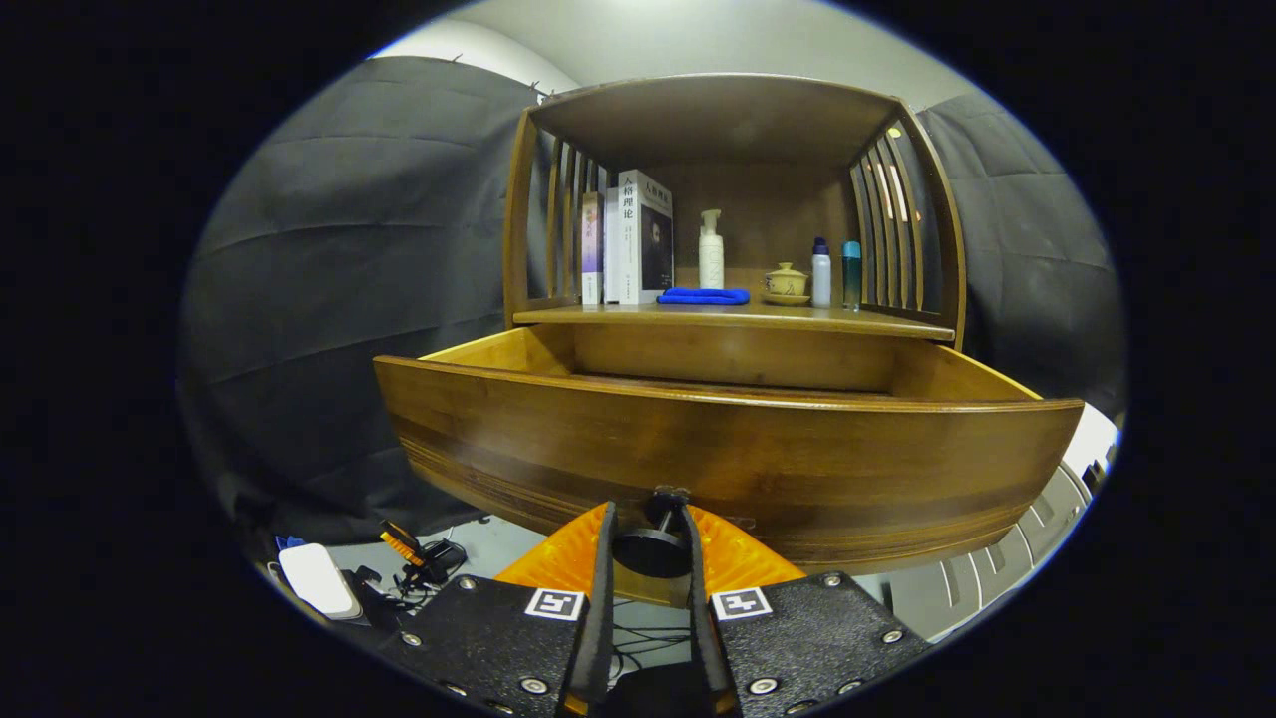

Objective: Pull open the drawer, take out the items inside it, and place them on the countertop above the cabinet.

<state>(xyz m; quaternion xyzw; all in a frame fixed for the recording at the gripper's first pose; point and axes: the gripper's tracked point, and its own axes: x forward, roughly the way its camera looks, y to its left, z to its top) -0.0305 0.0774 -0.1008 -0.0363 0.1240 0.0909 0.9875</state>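
Observation:
A wooden drawer stands pulled out from the cabinet, its wide front panel facing me. Its dark round knob sits between my fingers, and my gripper is shut on it. The inside of the drawer is hidden behind the front panel; I see only its side walls and back. Above the drawer lies the countertop, a wooden shelf under a curved roof.
On the countertop stand books, a white pump bottle, a folded blue cloth, a small lidded cup and two slim bottles. On the floor below left lie a white device and cables.

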